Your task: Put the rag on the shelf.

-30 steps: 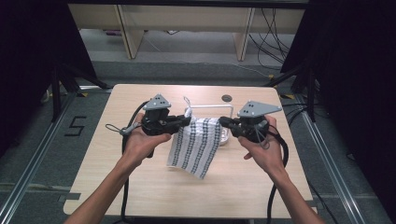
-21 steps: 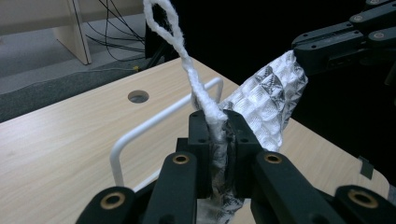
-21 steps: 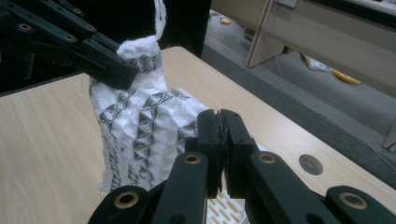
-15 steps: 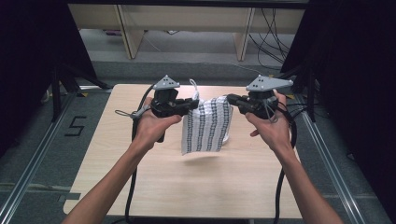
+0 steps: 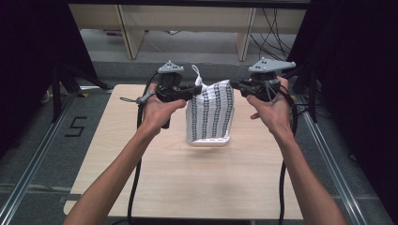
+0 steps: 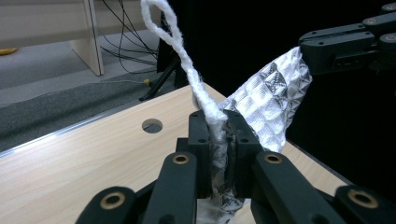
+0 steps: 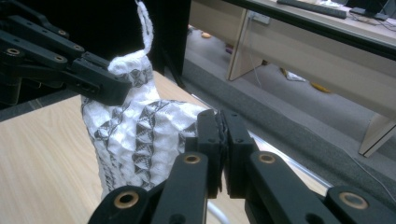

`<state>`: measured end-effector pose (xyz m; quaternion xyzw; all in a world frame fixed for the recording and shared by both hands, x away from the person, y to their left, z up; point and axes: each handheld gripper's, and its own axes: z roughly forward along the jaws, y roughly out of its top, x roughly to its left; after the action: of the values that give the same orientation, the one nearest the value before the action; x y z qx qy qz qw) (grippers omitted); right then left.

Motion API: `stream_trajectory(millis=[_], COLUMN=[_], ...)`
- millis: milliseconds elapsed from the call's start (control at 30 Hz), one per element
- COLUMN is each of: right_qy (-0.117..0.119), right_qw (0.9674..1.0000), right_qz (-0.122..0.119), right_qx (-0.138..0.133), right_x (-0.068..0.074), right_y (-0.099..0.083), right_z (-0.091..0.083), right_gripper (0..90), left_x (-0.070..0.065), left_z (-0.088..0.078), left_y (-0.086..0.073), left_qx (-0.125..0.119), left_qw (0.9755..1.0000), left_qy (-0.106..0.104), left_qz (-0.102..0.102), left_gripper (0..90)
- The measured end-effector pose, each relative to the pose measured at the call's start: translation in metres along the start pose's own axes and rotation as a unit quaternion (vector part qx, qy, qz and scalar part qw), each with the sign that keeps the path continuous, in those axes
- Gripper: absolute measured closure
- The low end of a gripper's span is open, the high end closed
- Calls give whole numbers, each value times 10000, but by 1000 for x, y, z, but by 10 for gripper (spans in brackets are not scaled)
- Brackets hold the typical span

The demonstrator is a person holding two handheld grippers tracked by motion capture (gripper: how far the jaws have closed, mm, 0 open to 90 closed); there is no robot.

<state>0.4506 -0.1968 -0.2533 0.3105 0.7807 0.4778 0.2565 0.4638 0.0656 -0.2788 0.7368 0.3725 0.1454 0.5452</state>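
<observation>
Light wood bench (image 5: 187,187), dark curtains either side, shelving behind. Patterned white cloth (image 5: 211,115) hangs above the bench, stretched between both grippers, lower hem clear of the surface. Left gripper (image 5: 190,91) fingers (image 6: 201,140) clamped on the cloth's top corner plus its white cord loop (image 6: 187,60). Right gripper (image 5: 237,85) fingers (image 7: 208,135) pinched tight on the opposite top corner.

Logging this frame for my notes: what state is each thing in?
patterned cloth: hangs by its top corners, lifted clear of the table.
white loop cord: stands up beside the left gripper.
left gripper: shut on the cloth.
right gripper: shut on the cloth.
</observation>
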Motion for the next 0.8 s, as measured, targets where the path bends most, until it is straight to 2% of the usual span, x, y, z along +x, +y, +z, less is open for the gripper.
stream_trajectory(millis=[233, 400, 567, 633, 700, 800], right_qy=[-106, -208, -275, -246, -295, -281], right_qw=[9999, 9998, 9995, 9994, 9994, 9991], right_qz=[85, 29, 116, 222, 185, 293], right_qx=[69, 76, 43, 43, 43, 95], right_x=[-9, -18, -26, -28, -32, -35], right_y=[9, 15, 21, 23, 24, 24], right_z=[9, 17, 25, 28, 32, 40], right_gripper=[883, 883, 883, 883, 882, 882], left_x=[7, 14, 18, 22, 26, 32], left_z=[12, 20, 26, 27, 29, 35], left_y=[8, 12, 19, 22, 25, 25], left_qx=[-12, -89, -171, -212, -214, -210], left_qw=[10000, 9998, 9995, 9993, 9991, 9988], left_qy=[85, 133, 220, 253, 306, 331], left_qz=[16, -104, -120, -166, -202, -298], left_gripper=[821, 821, 821, 820, 820, 817])
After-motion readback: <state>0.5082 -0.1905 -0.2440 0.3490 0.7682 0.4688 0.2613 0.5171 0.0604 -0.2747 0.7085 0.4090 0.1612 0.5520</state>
